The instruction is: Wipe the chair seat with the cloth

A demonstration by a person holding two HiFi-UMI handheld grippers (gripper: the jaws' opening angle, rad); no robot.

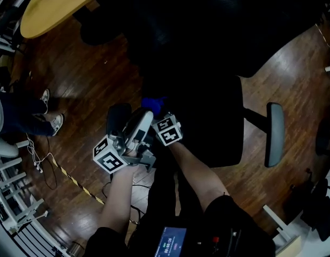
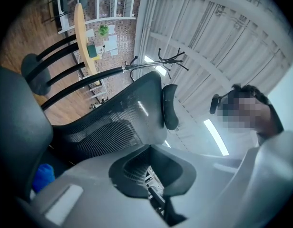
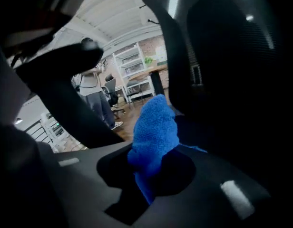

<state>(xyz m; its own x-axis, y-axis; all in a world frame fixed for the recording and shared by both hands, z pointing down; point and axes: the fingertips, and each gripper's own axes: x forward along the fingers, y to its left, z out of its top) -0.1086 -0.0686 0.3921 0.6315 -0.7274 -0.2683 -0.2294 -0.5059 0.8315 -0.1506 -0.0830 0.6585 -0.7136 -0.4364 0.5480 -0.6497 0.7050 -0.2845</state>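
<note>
My left gripper (image 1: 122, 123) tilts upward, its 2 fingers together on nothing. Just beside it, my right gripper (image 1: 157, 112) has its fingers clamped on the cloth (image 3: 153, 127).

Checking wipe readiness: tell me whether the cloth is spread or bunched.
Bunched. The right gripper view shows the blue cloth as a crumpled wad pinched in the right gripper, not laid flat.

The left gripper (image 2: 153, 184) has a smooth, pale grey shell; the right gripper (image 3: 151, 175) seems darker, though the light there is dim. Each bears a white block with black square markers: left cube (image 1: 109, 156), right cube (image 1: 168, 129). The person wears a black short-sleeved top (image 1: 229, 218) with a small blue-lit screen (image 1: 170, 245).
</note>
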